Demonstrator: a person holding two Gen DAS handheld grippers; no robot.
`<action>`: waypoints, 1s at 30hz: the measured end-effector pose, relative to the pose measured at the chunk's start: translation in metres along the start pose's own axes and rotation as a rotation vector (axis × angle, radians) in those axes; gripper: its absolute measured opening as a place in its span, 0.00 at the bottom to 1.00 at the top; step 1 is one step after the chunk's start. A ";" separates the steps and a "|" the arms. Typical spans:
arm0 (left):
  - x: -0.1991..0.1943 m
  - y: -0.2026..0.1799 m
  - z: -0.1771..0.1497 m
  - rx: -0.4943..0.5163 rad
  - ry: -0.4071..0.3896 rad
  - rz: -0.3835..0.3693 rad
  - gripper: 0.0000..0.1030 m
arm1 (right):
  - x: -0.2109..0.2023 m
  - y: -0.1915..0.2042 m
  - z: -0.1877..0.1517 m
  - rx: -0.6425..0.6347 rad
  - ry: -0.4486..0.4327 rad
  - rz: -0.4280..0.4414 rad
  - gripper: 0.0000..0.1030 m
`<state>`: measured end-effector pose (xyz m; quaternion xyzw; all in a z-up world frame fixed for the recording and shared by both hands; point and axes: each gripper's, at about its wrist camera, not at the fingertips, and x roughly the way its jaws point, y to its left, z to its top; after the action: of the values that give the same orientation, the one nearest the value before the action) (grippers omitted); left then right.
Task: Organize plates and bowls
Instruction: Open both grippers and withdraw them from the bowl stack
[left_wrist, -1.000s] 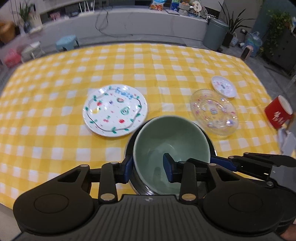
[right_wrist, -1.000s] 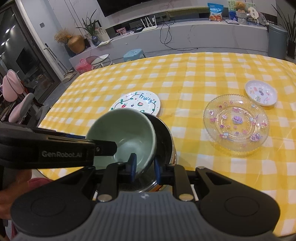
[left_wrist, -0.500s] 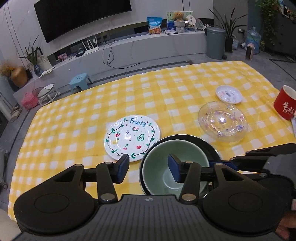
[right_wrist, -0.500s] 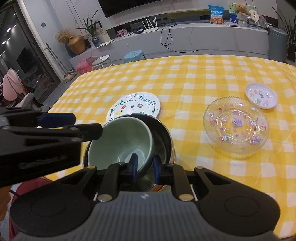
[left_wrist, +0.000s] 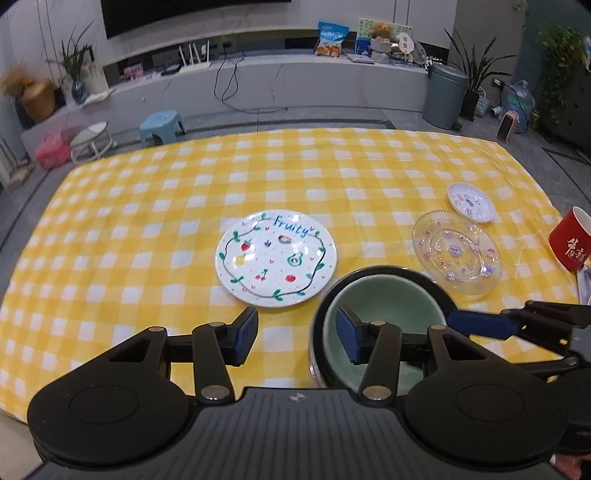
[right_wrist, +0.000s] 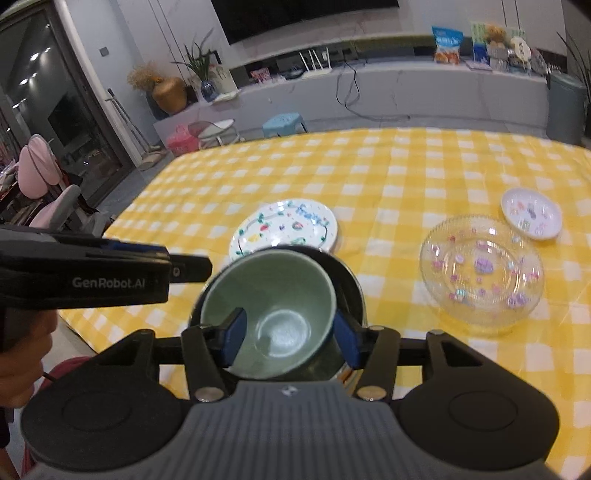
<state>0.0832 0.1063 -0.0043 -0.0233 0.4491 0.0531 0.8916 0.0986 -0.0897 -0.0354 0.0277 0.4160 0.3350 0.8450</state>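
A pale green bowl (right_wrist: 269, 295) sits tilted inside a larger dark bowl (right_wrist: 351, 291) with a metal outside, near the table's front edge. My right gripper (right_wrist: 290, 334) straddles the green bowl's near right wall. One finger is inside it and one outside, the jaws are opening, and the pads are off the wall. My left gripper (left_wrist: 297, 338) is open with nothing in it, just left of the green bowl (left_wrist: 384, 299). A white "Fruity" plate (left_wrist: 275, 264) lies behind the bowls. A clear glass plate (left_wrist: 456, 253) and a small white dish (left_wrist: 471, 202) lie to the right.
The table wears a yellow checked cloth (left_wrist: 147, 221). A red mug (left_wrist: 569, 243) stands at the right edge. A person's hand (right_wrist: 22, 365) holds the left gripper's handle at the table's left front corner. Beyond the table are stools, a bin and a low shelf.
The right gripper's jaws have parted from the green bowl's wall, and the bowl now rests in the dark bowl. The left gripper has drawn back and to the left, away from the bowl.
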 end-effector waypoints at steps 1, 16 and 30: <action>0.001 0.002 -0.001 0.002 0.005 -0.004 0.55 | -0.001 0.000 0.001 0.002 -0.007 0.001 0.51; 0.009 0.015 -0.005 0.004 0.001 -0.076 0.56 | -0.001 -0.006 0.003 -0.021 -0.035 -0.092 0.63; 0.046 -0.001 -0.020 0.129 0.074 -0.094 0.65 | -0.026 -0.014 0.007 -0.001 -0.076 -0.129 0.69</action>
<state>0.0943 0.1066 -0.0528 0.0111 0.4825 -0.0186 0.8756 0.1002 -0.1144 -0.0181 0.0132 0.3842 0.2785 0.8802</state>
